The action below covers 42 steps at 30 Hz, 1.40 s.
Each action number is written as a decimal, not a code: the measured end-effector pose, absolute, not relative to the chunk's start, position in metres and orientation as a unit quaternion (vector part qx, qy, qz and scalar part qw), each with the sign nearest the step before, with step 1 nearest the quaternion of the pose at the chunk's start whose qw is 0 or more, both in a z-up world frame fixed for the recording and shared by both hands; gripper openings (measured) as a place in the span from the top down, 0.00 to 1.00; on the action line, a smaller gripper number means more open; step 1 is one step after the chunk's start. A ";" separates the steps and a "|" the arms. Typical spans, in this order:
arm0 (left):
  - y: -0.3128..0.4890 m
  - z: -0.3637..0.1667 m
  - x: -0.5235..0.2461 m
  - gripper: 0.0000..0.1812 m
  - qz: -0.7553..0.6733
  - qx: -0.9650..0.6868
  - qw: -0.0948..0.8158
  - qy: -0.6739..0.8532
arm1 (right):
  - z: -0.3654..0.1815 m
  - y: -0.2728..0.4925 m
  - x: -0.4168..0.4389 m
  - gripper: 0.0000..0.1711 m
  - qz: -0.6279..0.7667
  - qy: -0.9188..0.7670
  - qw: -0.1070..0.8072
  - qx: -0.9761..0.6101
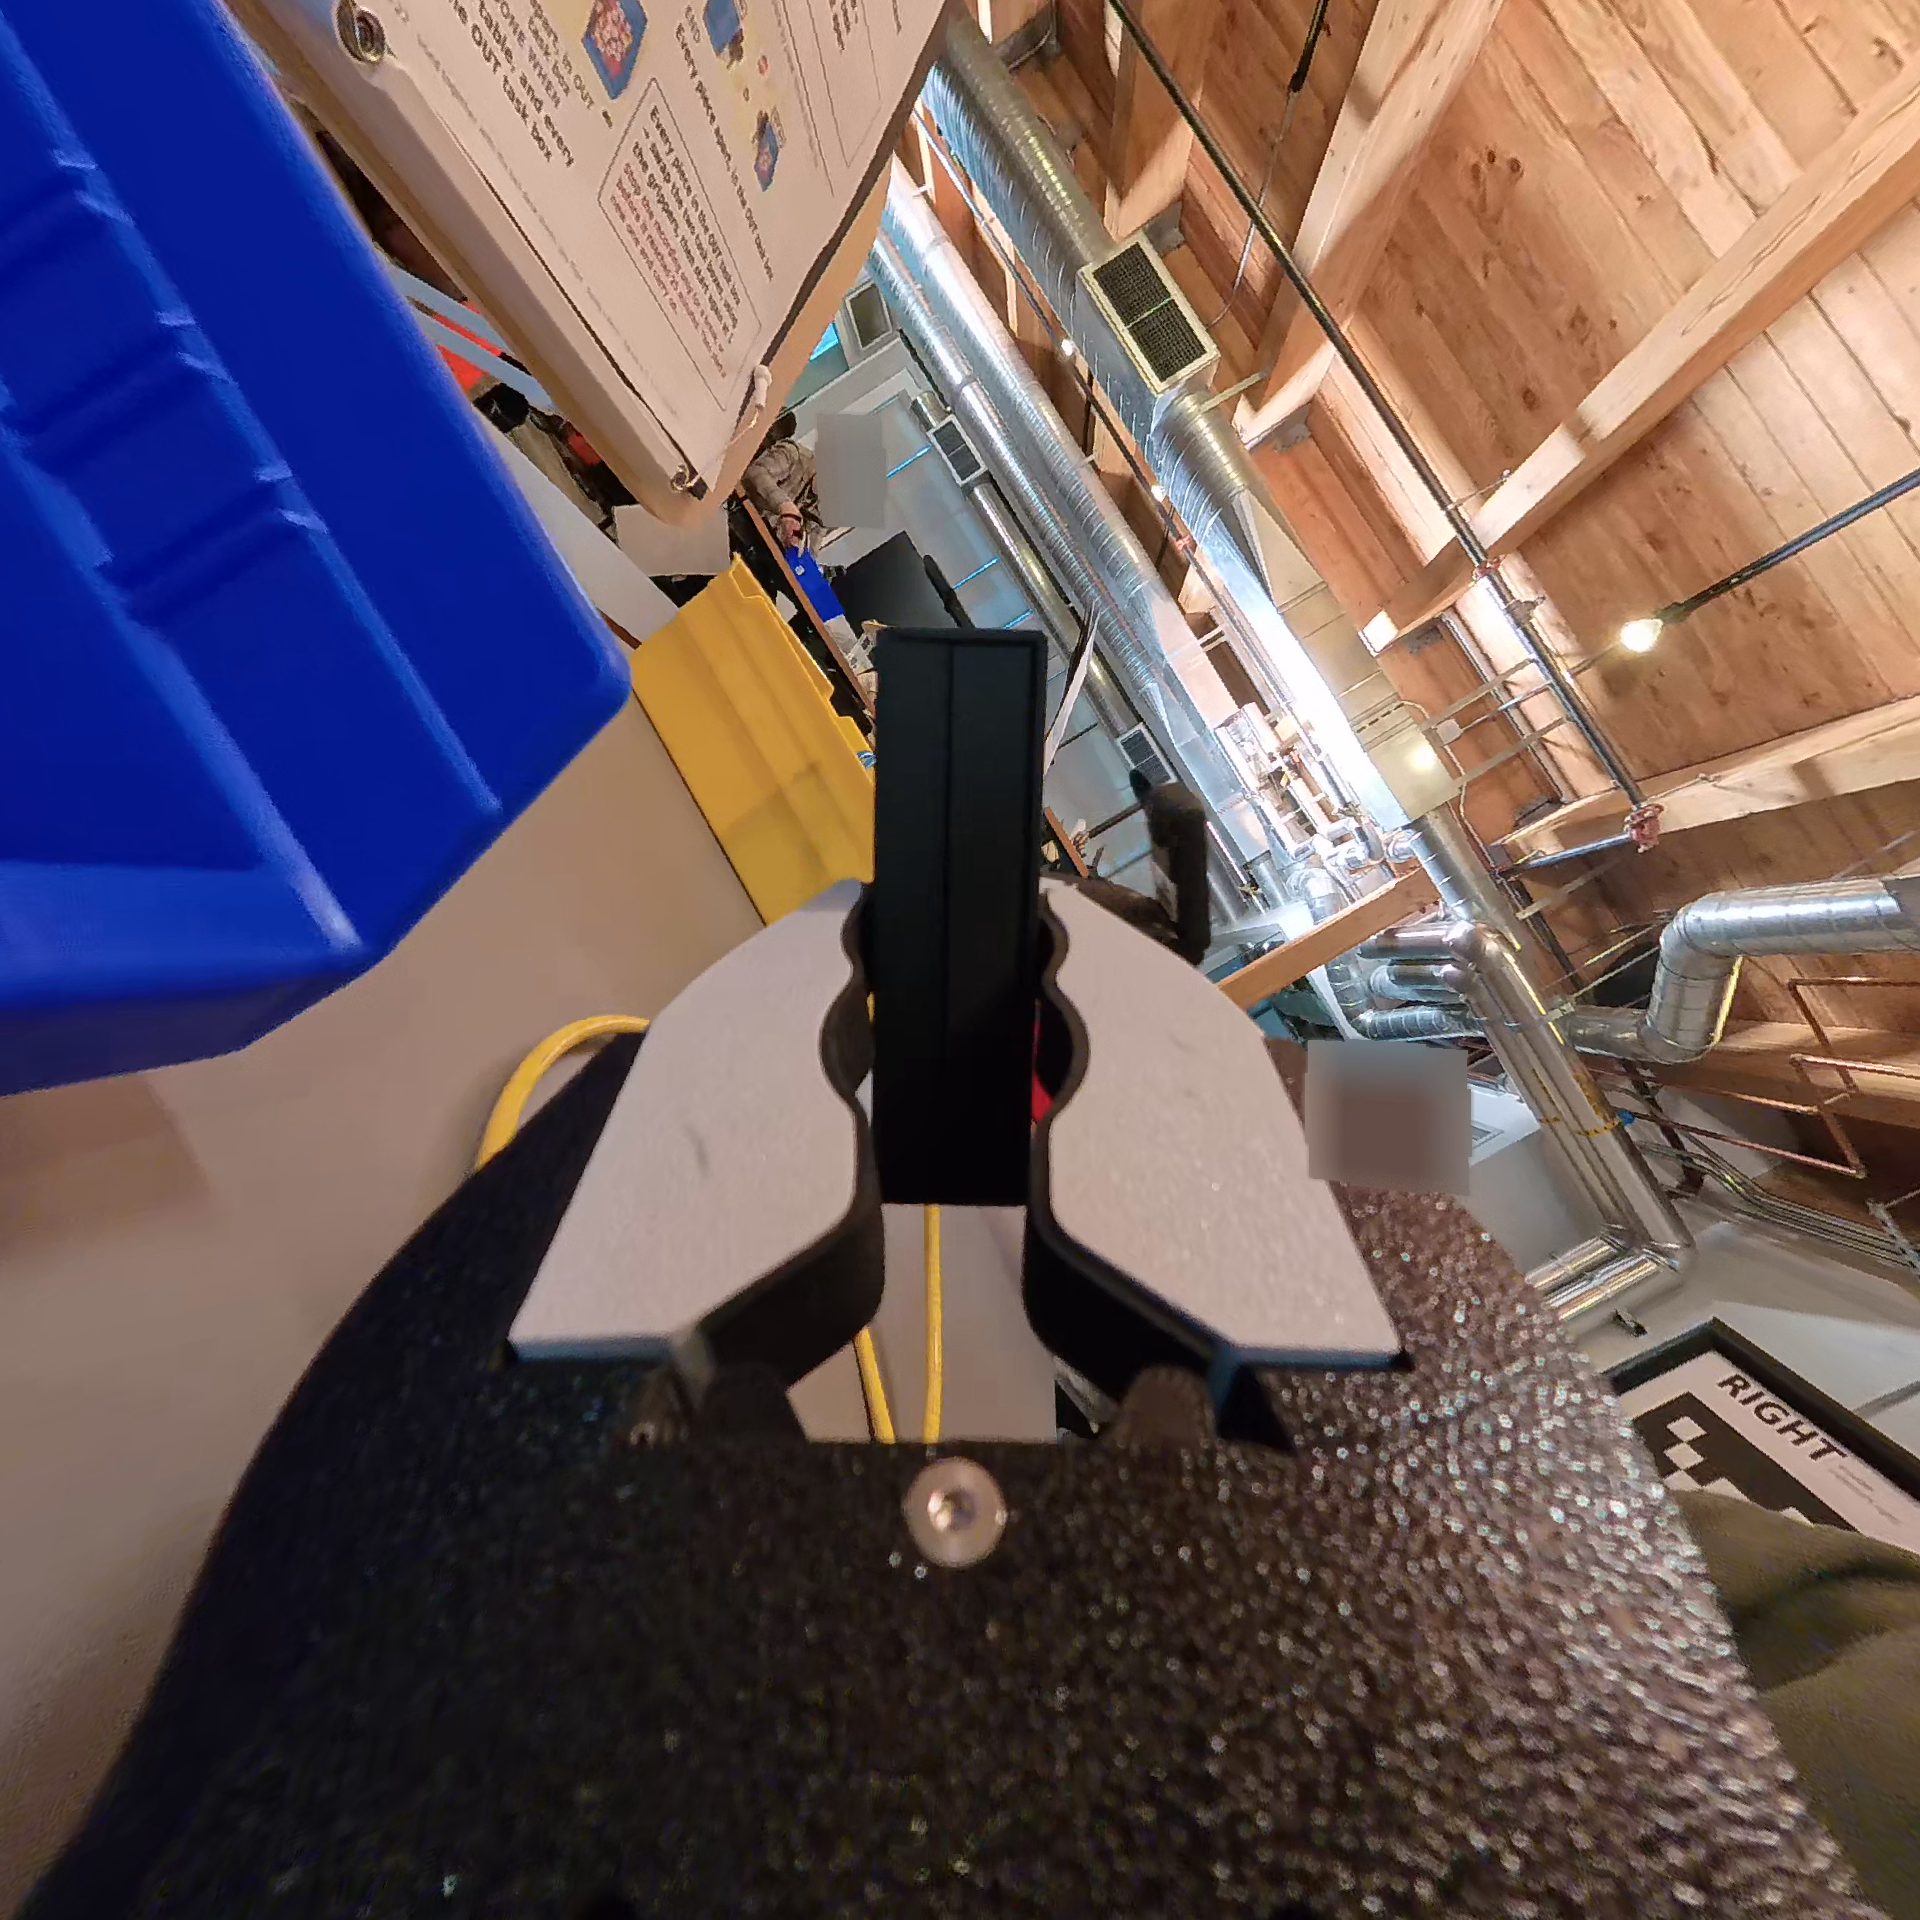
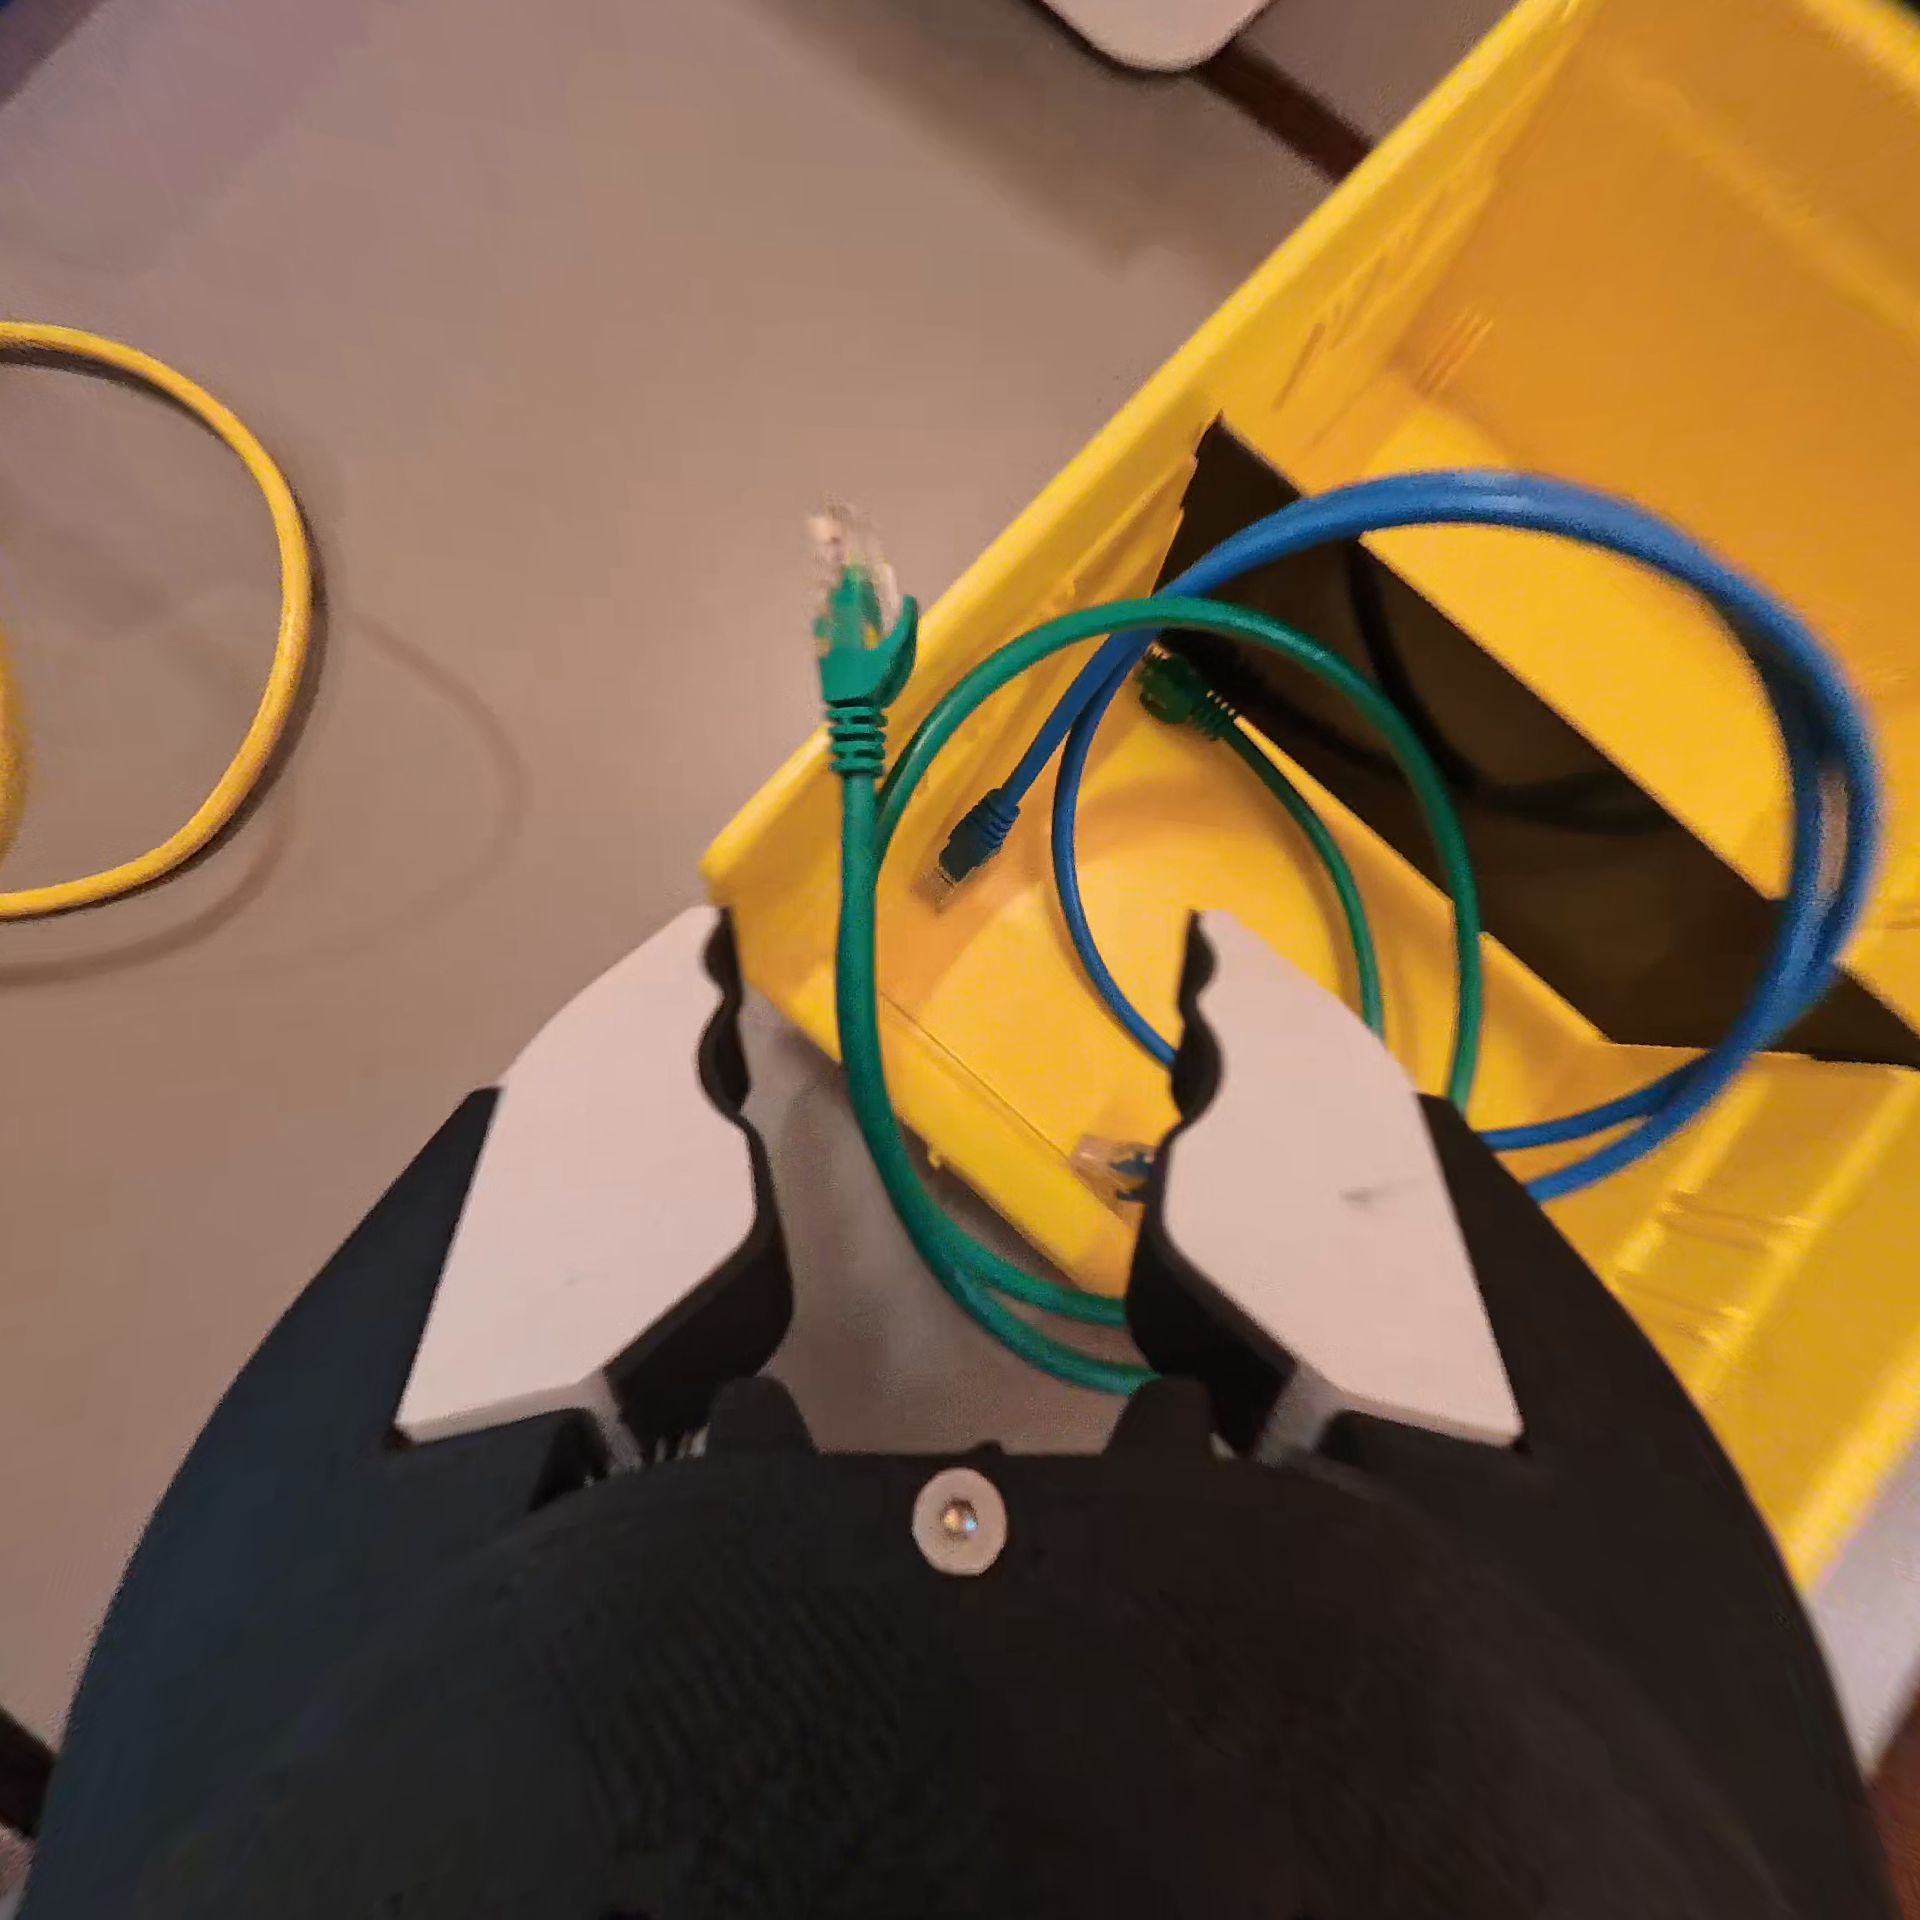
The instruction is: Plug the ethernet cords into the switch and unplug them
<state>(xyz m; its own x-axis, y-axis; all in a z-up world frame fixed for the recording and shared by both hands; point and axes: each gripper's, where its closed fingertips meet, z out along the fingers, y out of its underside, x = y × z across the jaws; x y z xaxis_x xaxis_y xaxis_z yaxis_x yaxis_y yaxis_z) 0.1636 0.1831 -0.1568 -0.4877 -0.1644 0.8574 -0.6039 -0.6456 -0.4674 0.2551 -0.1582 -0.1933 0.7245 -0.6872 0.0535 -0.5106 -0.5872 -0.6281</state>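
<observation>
My left gripper is shut on a flat black box, the switch, held edge-on and pointing up toward the ceiling. A yellow cord loops on the table below it. My right gripper is open over the near corner of a yellow bin. A green cord runs between its fingers, its plug pointing away over the table. A blue cord loops over the bin, one clear plug beside my right finger. The yellow cord lies at left.
A blue bin is close at the upper left of the left wrist view, and the yellow bin stands behind the switch. A white instruction board leans above. The beige table lies between the yellow cord and the bin.
</observation>
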 end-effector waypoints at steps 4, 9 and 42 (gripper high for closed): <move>0.183 -0.161 0.166 0.85 0.764 0.495 0.147 -0.388 | -0.132 -0.145 0.230 0.42 -0.226 0.308 0.363 -0.850; 0.172 -0.162 0.164 0.85 0.762 0.500 0.187 -0.368 | -0.101 -0.053 0.154 0.64 -0.125 0.330 0.564 -0.747; 0.092 -0.170 0.141 0.85 0.736 0.518 0.292 -0.324 | -0.167 0.079 0.146 0.85 0.193 0.509 0.752 -0.372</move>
